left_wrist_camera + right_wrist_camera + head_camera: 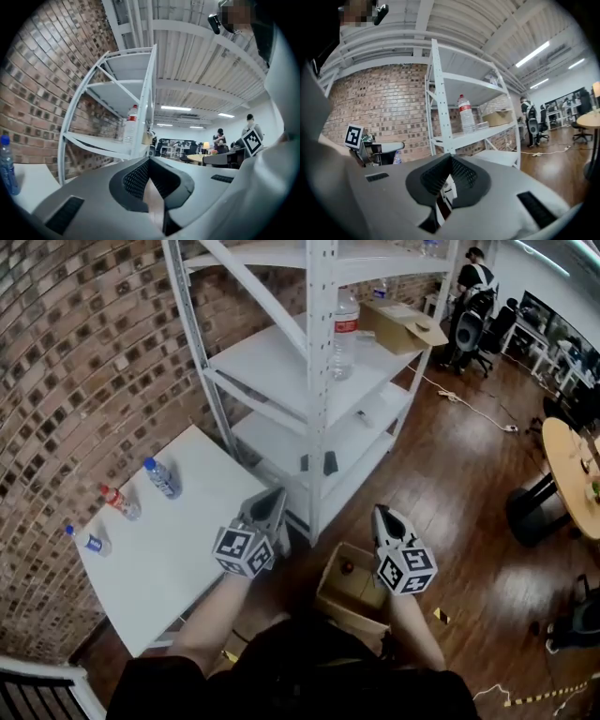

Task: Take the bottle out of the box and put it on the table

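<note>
The left hand-held gripper (272, 495) is clenched, jaws together with nothing between them. The right hand-held gripper (382, 512) is likewise clenched and empty. Both sit in the lower centre of the head view and point towards the top of the frame.

The box (330, 589) stands open on the floor (469, 521) at lower centre, between the two forearms and below the hand-held grippers. A small red item (347, 567) shows inside it; it is too small to identify.

The worktop (178, 559) occupies the lower left of the frame, against the brick wall (84, 362). Three bottles lie on it, well apart:
- upper blue-cap bottle (161, 476)
- red-cap bottle (120, 502)
- lower blue-cap bottle (91, 540)

The white rack (320, 418) stands directly ahead of both hand-held grippers, and its front post lines up with the gap between them. On a rack shelf a tall bottle (344, 334) stands upright, with a carton (403, 326) near it.

At upper right a person (476, 277) stands by office chairs (469, 329). A round table (567, 465) is at the right edge.
</note>
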The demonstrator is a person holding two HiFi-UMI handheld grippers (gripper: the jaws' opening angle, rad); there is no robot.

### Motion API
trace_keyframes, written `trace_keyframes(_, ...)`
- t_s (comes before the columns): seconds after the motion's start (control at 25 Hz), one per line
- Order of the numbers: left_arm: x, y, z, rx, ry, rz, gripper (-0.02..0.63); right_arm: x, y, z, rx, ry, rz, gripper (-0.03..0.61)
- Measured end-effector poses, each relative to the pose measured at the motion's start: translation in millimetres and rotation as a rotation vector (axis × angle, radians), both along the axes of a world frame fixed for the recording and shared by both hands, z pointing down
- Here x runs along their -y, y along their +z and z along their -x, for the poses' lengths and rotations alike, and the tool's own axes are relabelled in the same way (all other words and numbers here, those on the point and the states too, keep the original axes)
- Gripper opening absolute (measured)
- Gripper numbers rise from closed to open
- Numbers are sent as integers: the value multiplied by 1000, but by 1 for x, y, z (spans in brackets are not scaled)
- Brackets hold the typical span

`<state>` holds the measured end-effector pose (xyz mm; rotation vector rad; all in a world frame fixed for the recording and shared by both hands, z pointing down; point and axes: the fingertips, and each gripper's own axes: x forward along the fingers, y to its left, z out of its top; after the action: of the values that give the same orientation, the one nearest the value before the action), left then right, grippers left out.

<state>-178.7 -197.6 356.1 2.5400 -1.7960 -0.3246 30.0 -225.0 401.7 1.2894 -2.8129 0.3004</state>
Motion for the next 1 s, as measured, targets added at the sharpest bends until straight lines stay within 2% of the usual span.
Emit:
trace_keyframes(0.16, 17, -6, -48, 9, 180, -26, 2, -13, -6, -55, 13, 190, -3, 5)
trace_keyframes(0.44, 23, -11, -99, -45, 394, -40, 3, -56, -10, -112, 7, 421, -9, 5)
trace_keyframes(0.6, 16, -6, -104, -58, 443, -30, 2, -80, -6, -126, 24, 506, 0, 5)
trace_keyframes(0.8, 3, 0, -92, -80, 467, -17, 3, -109, -5, -119, 10, 560, -9, 5)
trace_keyframes(1.0, -30, 0, -81, -66, 470, -15, 3, -134, -6, -107, 13, 537, -35, 3)
